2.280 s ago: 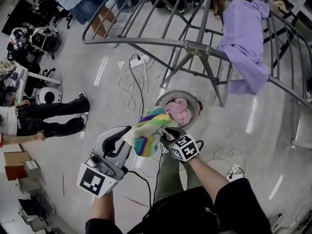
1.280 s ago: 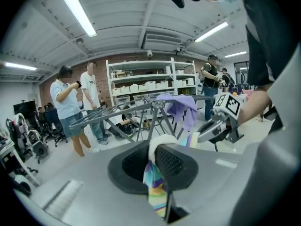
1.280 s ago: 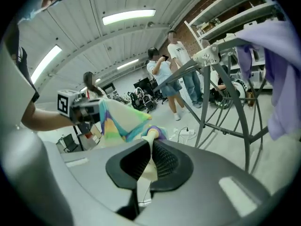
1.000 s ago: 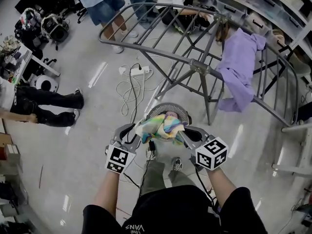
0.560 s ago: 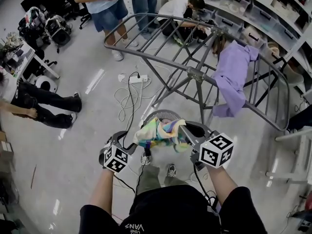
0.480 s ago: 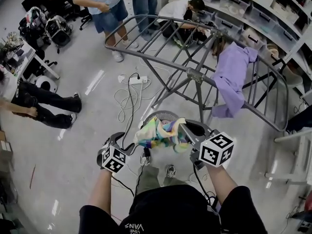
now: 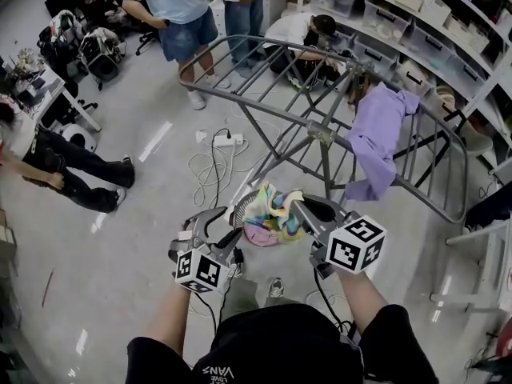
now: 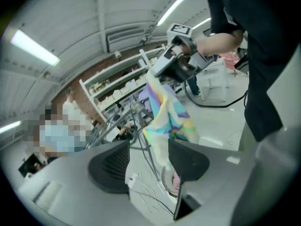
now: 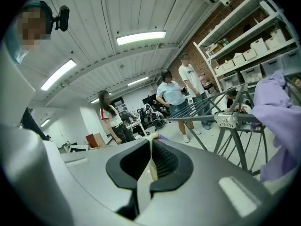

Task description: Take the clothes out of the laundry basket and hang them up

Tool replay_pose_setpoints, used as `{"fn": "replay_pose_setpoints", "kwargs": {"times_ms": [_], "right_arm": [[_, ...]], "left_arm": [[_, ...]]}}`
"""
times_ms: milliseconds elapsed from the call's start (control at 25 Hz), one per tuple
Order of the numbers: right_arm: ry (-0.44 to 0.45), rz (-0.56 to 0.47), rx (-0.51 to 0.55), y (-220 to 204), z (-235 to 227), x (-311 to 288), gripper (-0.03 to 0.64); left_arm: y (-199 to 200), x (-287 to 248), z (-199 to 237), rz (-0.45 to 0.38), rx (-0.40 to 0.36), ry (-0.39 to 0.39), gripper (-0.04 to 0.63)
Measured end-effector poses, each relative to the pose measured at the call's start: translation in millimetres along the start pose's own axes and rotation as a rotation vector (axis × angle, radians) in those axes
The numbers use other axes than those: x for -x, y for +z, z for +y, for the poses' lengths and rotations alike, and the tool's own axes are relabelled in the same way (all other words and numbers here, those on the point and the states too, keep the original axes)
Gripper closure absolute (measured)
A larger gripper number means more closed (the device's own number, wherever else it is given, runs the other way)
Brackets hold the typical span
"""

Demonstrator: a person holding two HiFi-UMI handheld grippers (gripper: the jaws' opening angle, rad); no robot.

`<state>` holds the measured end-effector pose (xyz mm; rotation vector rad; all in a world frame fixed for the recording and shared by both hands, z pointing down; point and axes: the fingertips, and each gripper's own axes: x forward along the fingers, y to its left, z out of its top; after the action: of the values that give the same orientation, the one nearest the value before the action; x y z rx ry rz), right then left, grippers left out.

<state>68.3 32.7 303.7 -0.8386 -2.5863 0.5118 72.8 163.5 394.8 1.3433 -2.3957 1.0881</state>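
Above the basket [image 7: 239, 207], a cloth [image 7: 274, 212] striped in many colours is held up by the right tongs [image 7: 298, 207]. In the right gripper view these tongs [image 9: 151, 160] are seen pressed together on a thin pale fold of the cloth [image 9: 142, 188], which runs down between the pads. The rest of the cloth is hung below and to the left of them, clear of the floor [image 7: 136, 214].

The left tongs [image 7: 221, 224] are held just beside the cloth's left edge. Their jaws have just been opening and are now wide apart. In the left gripper view nothing is pressed by the pads of these tongs [image 8: 149, 157]. The cloth [image 8: 168, 112] is only seen through the gap, hung from the right tongs [image 8: 175, 66] further off.

The basket is stood on the floor under the cloth, and something pink [image 7: 258, 234] is seen inside it.

Beyond the tongs a grey rack [image 7: 322, 128] is spread open. A purple garment [image 7: 379, 138] is draped over its right side. The same garment [image 9: 277, 121] is seen close at the right edge of the right gripper view, beside the rack [image 9: 229, 119].

A power strip [image 7: 226, 140] with loose white cables is laid on the floor near the rack's foot.
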Motion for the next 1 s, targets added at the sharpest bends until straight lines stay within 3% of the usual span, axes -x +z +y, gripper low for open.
{"fn": "replay_pose_setpoints", "kwargs": {"times_ms": [80, 200, 440, 480, 520, 560, 720, 1000], "right_arm": [[0.006, -0.004, 0.009, 4.4, 2.2, 1.1, 0.603], [0.010, -0.009, 0.013, 10.7, 5.2, 1.5, 0.603], [0.028, -0.009, 0.009, 14.1, 10.7, -0.4, 0.603], [0.028, -0.010, 0.007, 13.9, 10.2, -0.9, 0.603], [0.026, -0.011, 0.003, 13.9, 8.4, -1.0, 0.603], [0.023, -0.013, -0.001, 14.1, 5.5, -0.9, 0.603], [0.010, -0.013, -0.024, 16.1, -10.6, 2.8, 0.603], [0.002, 0.040, -0.048, -1.5, -32.3, -3.0, 0.601]], "left_arm": [[37.9, -13.8, -7.5, -0.080, -0.084, -0.032, 0.364], [68.7, -35.1, -14.5, -0.118, -0.186, -0.071, 0.364], [83.8, -57.8, -16.2, -0.135, -0.240, -0.133, 0.378], [83.4, -59.6, -16.7, -0.132, -0.242, -0.145, 0.429], [83.1, -60.8, -17.1, -0.131, -0.241, -0.158, 0.521], [83.2, -61.4, -17.2, -0.130, -0.240, -0.170, 0.561], [85.6, -56.5, -7.8, -0.114, -0.208, -0.221, 0.572], [92.2, -29.1, 25.9, -0.078, -0.051, -0.300, 0.578]]}}
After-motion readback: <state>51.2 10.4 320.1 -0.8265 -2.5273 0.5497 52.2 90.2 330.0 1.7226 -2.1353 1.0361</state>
